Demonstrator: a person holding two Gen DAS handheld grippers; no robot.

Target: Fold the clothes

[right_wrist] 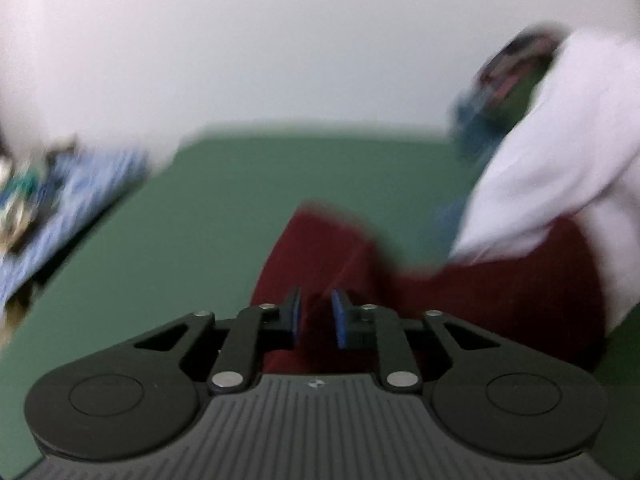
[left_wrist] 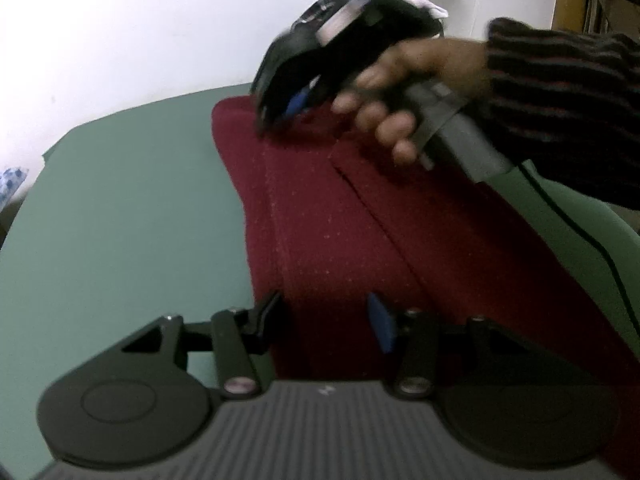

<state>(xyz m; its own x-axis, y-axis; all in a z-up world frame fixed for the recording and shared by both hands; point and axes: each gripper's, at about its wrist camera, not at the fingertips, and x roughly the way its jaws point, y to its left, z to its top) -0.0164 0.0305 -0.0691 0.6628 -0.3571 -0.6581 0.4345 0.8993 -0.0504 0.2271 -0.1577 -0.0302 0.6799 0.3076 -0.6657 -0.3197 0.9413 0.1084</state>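
A maroon garment (left_wrist: 340, 220) lies folded into a long strip on the green table (left_wrist: 120, 220), with a fold line running along it. My left gripper (left_wrist: 324, 316) is open at the strip's near end, its fingers straddling the cloth. At the far end, a hand (left_wrist: 400, 80) in a striped sleeve holds my right gripper (left_wrist: 266, 122), tips down on the cloth. In the right wrist view, which is blurred, the right gripper (right_wrist: 316, 318) has its jaws close together with the maroon garment (right_wrist: 500, 300) pinched between them.
A white cloth (right_wrist: 560, 160) is heaped on the right, over the maroon garment's edge, with darker clothes behind it. A blue patterned fabric (right_wrist: 80, 192) lies off the table's left edge. A black cable (left_wrist: 592, 240) trails across the table (right_wrist: 200, 220) on the right.
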